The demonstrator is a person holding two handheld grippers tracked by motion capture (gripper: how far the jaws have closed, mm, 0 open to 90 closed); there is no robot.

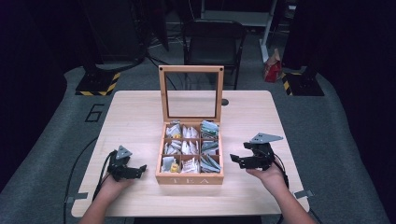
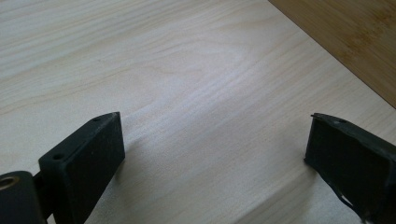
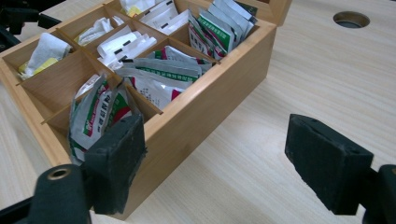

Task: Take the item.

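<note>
Grippers flank the open tea box [image 1: 189, 178]: left gripper [image 1: 138, 171] and right gripper [image 1: 236, 160] both released, empty; probably reaching next for a sachet.

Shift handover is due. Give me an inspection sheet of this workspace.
Surface: pale wooden table, round hole behind the box.
Job's things: wooden tea box, glass lid upright, nine compartments with tea sachets.
Clutter: nothing seen.
Grippers: left gripper open, beside the box; right gripper open, nothing between its jaws.
Cables: one trails from each gripper.
Surroundings: black chair, hazard-striped stand bases.
</note>
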